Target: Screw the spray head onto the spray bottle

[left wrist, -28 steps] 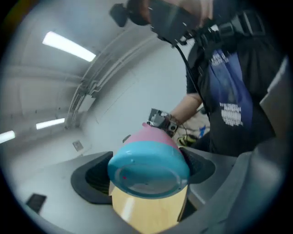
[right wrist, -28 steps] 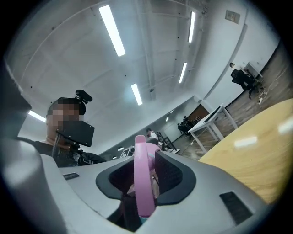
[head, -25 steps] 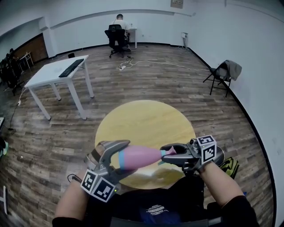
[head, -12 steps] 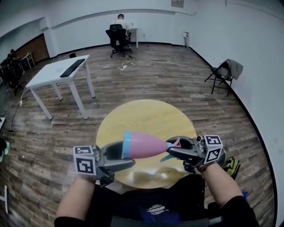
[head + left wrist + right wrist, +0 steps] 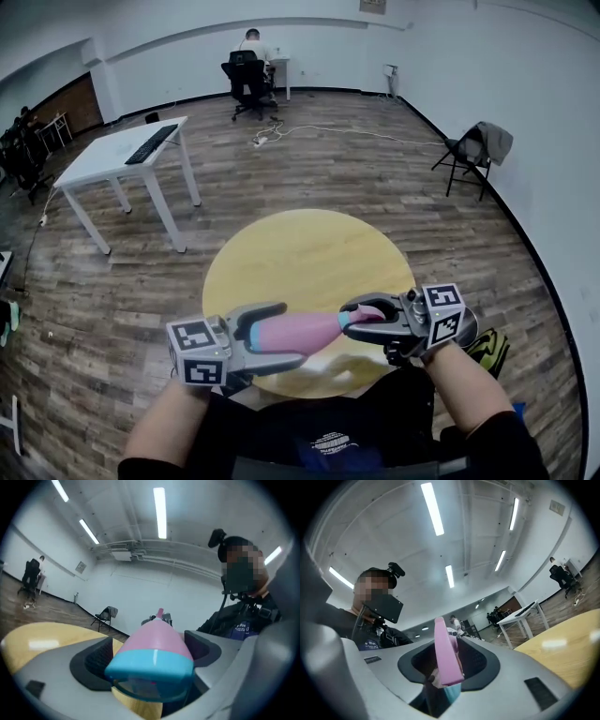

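While left claw [image 5: 289, 330] holds bottle [image 5: 305, 330] level, right claw [image 5: 351, 323] pinches spray head [image 5: 446, 654].

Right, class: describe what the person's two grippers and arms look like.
Both the left gripper and right gripper are grey moulded plastic with curved claws lined by black ribbed pads. Each carries a white cube printed with black square markers. The person wears black sleeves.
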The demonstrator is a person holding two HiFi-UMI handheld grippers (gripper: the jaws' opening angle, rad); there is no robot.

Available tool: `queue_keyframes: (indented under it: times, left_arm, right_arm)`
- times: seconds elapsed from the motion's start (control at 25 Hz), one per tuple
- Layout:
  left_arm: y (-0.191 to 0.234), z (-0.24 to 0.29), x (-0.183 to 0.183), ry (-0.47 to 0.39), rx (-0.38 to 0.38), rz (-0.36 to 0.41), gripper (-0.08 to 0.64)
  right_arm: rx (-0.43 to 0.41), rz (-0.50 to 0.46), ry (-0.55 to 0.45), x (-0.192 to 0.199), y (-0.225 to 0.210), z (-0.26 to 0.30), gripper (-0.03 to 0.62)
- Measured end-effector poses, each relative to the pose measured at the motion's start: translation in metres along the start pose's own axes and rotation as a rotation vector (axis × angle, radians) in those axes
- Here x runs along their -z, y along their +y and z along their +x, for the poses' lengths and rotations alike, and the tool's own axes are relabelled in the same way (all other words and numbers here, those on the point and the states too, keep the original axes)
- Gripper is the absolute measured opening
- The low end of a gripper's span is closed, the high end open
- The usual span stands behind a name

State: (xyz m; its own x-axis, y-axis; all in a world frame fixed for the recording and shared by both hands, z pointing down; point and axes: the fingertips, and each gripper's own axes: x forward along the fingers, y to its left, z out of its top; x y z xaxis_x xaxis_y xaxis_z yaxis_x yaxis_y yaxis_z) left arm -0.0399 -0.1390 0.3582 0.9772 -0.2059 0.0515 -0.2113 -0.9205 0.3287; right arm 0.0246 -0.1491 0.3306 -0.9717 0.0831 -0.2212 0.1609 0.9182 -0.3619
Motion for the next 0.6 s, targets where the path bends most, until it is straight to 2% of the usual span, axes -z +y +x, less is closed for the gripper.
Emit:
queue_keyframes:
  times: [0.24, 0.48, 0.52, 0.56, 0.6]
  left_arm:
    - [-0.003, 0.005, 0.013, 0.202, -0.093, 0.35, 0.502]
    - [-0.001, 0.006, 0.016, 0.294, -0.184, 0.61, 0.5]
    - [0.002, 0.003, 0.016, 0.332, -0.232, 0.698, 0.5]
    - [0.007, 0.001, 0.018, 0.382, -0.299, 0.827, 0.494]
    - [0.01, -0.001, 0.019, 0.435, -0.373, 0.987, 0.445]
  right_arm:
    - [-0.029, 0.01, 0.023, 0.009, 0.004, 0.0, 0.15]
    - [-0.036, -0.022, 0.055, 0.017, 0.004, 0.0, 0.171]
    - [-0.016, -0.025, 0.067, 0.019, 0.001, 0.001, 0.173]
    - [0.024, -0.017, 0.079, 0.022, -0.005, 0.002, 0.173]
    - [0.075, 0.009, 0.082, 0.025, -0.016, 0.001, 0.161]
